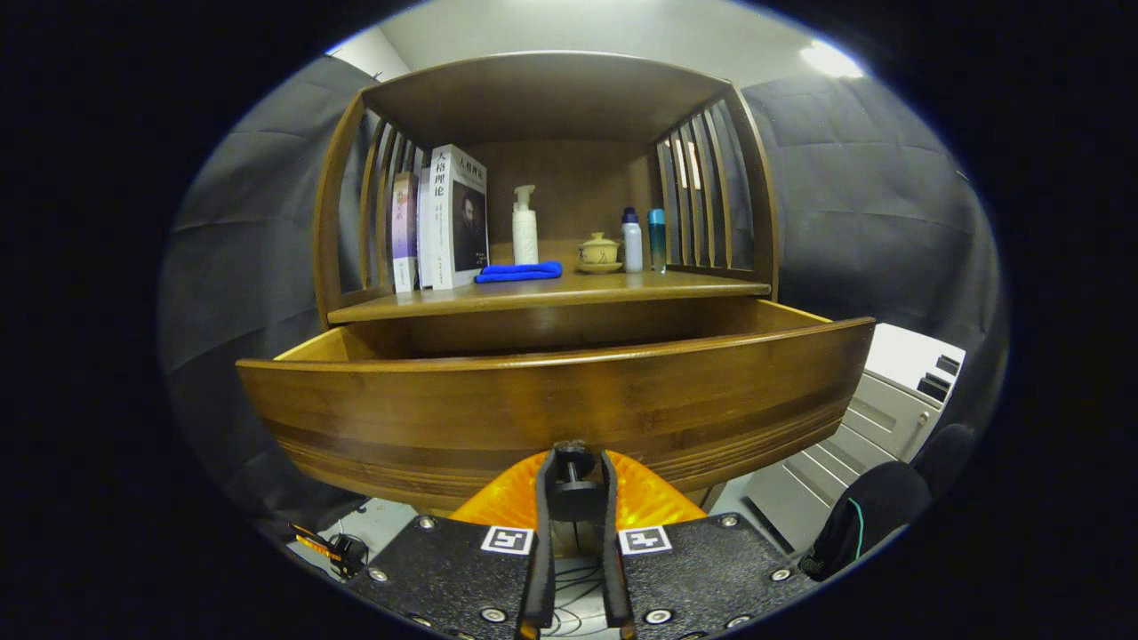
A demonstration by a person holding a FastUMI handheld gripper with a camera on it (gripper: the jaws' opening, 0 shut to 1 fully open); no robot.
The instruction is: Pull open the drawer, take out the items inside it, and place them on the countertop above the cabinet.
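The tongs [573,462] are closed on the drawer knob [572,460], one finger pressed to each side of it, low on the drawer front [551,400] directly ahead. The drawer stands pulled out from the cabinet [542,89], its front well forward of the worktop [551,292] edge beyond and above the tongs, so the opening step looks done or nearly so.

What is left is everything else. From this low angle the drawer front hides the inside, and I cannot tell what lies in it or how many items there are — none has been lifted out as far as can be seen. The tongs would first have to let go of the knob.

The worktop beyond the tongs already carries books [455,218] to the left, a blue cloth [518,272], a pump bottle [524,227], a lidded cup [598,251] and two small bottles [644,238] to the right — free room lies along its front edge.
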